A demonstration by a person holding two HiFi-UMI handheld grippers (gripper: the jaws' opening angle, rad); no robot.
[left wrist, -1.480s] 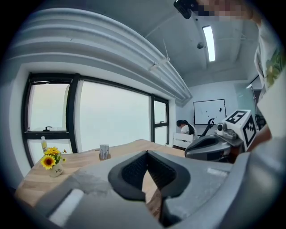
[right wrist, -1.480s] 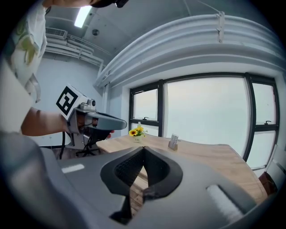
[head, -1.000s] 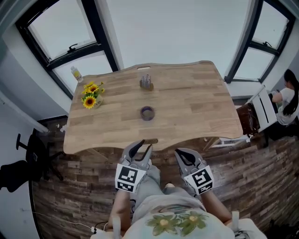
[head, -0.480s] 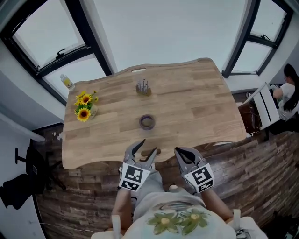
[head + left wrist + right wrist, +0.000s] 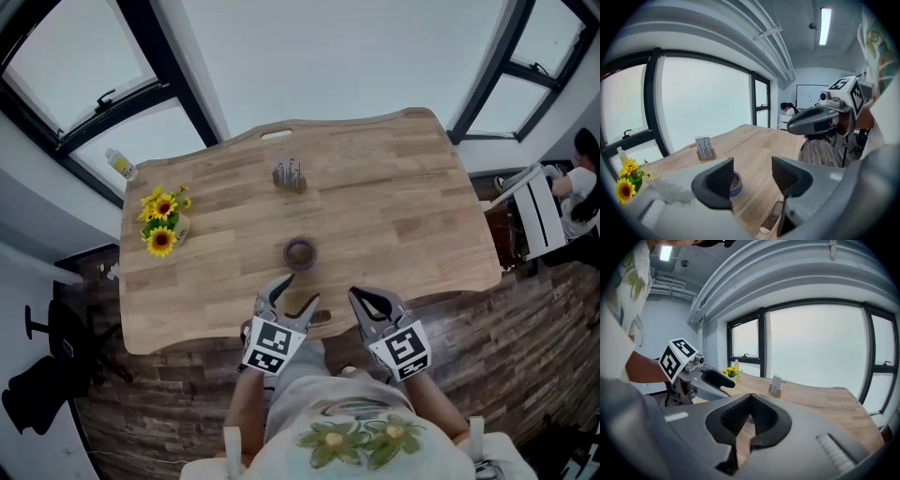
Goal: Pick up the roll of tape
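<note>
Roll of tape [image 5: 299, 262] lies on the table [image 5: 394, 206].

Left gripper [image 5: 752, 169] at a wooden table [image 5: 754, 140].
Jaws opening, nothing between them; roll of tape [image 5: 736, 183] lies ahead, partly behind one jaw.

A light wooden tabletop [image 5: 403, 206] of joined planks with wavy edges carries three things, all well apart. A roll of tape [image 5: 298, 252] lies flat a little toward the near edge, around the middle of the width. Almost straight behind it, toward the far edge, a small stand [image 5: 290, 175] holds upright cards. A bunch of sunflowers [image 5: 161, 225] stands near the left edge. A pale oblong slot [image 5: 276, 135] shows at the far edge and a dark one [image 5: 319, 317] at the near edge
</note>
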